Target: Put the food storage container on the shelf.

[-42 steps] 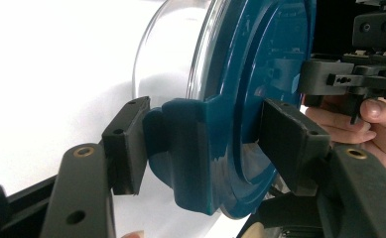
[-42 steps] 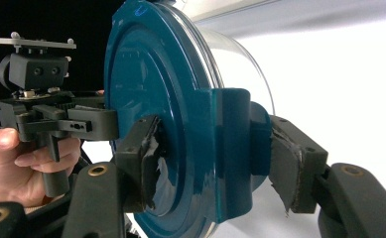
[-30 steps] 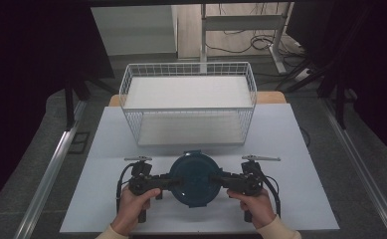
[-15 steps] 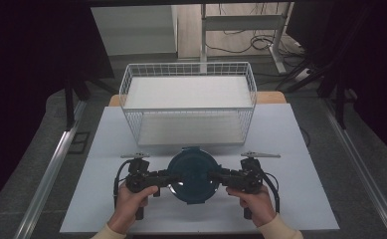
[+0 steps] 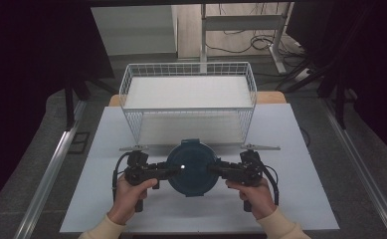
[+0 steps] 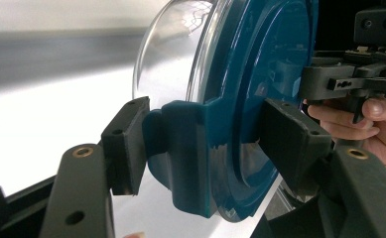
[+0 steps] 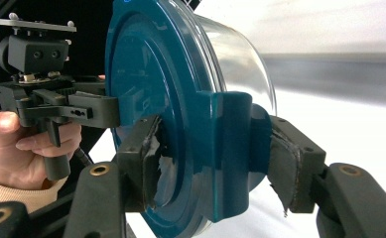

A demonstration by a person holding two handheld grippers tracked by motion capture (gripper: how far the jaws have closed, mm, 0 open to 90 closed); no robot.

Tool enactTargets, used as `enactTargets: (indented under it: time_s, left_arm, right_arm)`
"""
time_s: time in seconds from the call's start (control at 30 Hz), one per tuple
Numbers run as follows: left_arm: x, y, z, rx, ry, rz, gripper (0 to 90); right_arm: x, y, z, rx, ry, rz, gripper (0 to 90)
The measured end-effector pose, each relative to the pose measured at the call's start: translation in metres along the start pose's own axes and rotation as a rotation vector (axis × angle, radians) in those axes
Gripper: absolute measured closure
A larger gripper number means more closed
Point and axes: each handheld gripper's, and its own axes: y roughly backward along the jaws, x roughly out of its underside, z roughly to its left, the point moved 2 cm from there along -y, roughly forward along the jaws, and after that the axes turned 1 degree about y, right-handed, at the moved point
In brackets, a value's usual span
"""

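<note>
Container (image 5: 191, 167) has crept toward wire basket (image 5: 188, 94) since a second ago, now lifted just in front of it. Left gripper (image 5: 167, 170) and right gripper (image 5: 216, 170) each clamp a side latch; judged ready to carry into basket

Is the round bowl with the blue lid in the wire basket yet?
Not yet. Done: the left gripper and right gripper are both clamped on the lidded bowl's side clips. Now it's held in front of the wire basket. Left: putting it inside.
</note>
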Motion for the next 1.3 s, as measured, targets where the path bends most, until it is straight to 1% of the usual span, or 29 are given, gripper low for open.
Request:
enactTargets:
  time_s: [0.13, 0.27, 0.33, 0.37, 0.43, 0.57, 0.6, 0.63, 0.67, 0.7, 0.73, 0.77, 0.97, 1.1, 1.17, 1.2, 1.23, 1.27, 1.3]
  left_arm:
    - [-0.009, 0.002, -0.003, -0.001, -0.016, -0.01, 37.7]
    - [-0.017, 0.005, -0.008, -0.01, -0.037, -0.019, 37.6]
    - [-0.023, 0.006, -0.011, -0.01, -0.047, -0.025, 37.6]
    - [-0.023, 0.006, -0.011, -0.01, -0.047, -0.025, 37.6]
    - [-0.029, 0.008, -0.013, -0.012, -0.059, -0.029, 37.6]
    - [-0.041, 0.013, -0.016, -0.007, -0.084, -0.048, 37.6]
    - [-0.047, 0.015, -0.018, -0.01, -0.089, -0.056, 37.5]
    - [-0.047, 0.015, -0.018, -0.01, -0.089, -0.056, 37.5]
    - [-0.05, 0.016, -0.018, -0.012, -0.098, -0.06, 37.5]
    - [-0.052, 0.017, -0.019, -0.013, -0.099, -0.062, 37.5]
    - [-0.059, 0.019, -0.02, -0.014, -0.105, -0.069, 37.5]
    - [-0.059, 0.019, -0.02, -0.014, -0.105, -0.069, 37.5]
    - [-0.078, 0.024, -0.022, -0.008, -0.121, -0.081, 37.5]
    - [-0.092, 0.028, -0.025, -0.005, -0.136, -0.097, 37.5]
    - [-0.098, 0.029, -0.027, -0.006, -0.132, -0.105, 37.5]
    - [-0.102, 0.03, -0.028, -0.006, -0.134, -0.105, 37.4]
    - [-0.106, 0.031, -0.029, -0.007, -0.138, -0.106, 37.4]
    - [-0.112, 0.033, -0.031, -0.013, -0.144, -0.113, 37.4]
    - [-0.112, 0.033, -0.031, -0.013, -0.144, -0.113, 37.4]
  right_arm:
    - [-0.009, 0.003, 0.002, 0.001, 0.02, -0.019, 42.9]
    - [-0.014, 0.006, 0.004, -0.006, 0.024, -0.032, 43.0]
    - [-0.018, 0.008, 0.006, -0.007, 0.03, -0.04, 43.0]
    - [-0.018, 0.008, 0.006, -0.007, 0.03, -0.04, 43.0]
    - [-0.025, 0.01, 0.008, -0.006, 0.04, -0.05, 43.1]
    - [-0.032, 0.012, 0.011, -0.005, 0.054, -0.065, 43.2]
    - [-0.038, 0.012, 0.014, -0.004, 0.065, -0.074, 43.2]
    - [-0.038, 0.012, 0.014, -0.004, 0.065, -0.074, 43.2]
    - [-0.041, 0.012, 0.015, -0.004, 0.069, -0.079, 43.2]
    - [-0.044, 0.012, 0.015, -0.007, 0.069, -0.077, 43.2]
    - [-0.05, 0.012, 0.016, -0.01, 0.07, -0.083, 43.2]
    - [-0.05, 0.012, 0.016, -0.01, 0.07, -0.083, 43.2]
    - [-0.071, 0.014, 0.021, -0.004, 0.094, -0.092, 43.3]
    - [-0.086, 0.017, 0.025, -0.002, 0.123, -0.096, 43.3]
    - [-0.093, 0.018, 0.027, -0.001, 0.129, -0.099, 43.3]
    - [-0.1, 0.019, 0.029, -0.001, 0.131, -0.104, 43.3]
    - [-0.1, 0.019, 0.029, -0.001, 0.131, -0.104, 43.3]
    - [-0.107, 0.02, 0.03, -0.002, 0.14, -0.109, 43.3]
    - [-0.107, 0.02, 0.03, -0.002, 0.14, -0.109, 43.3]
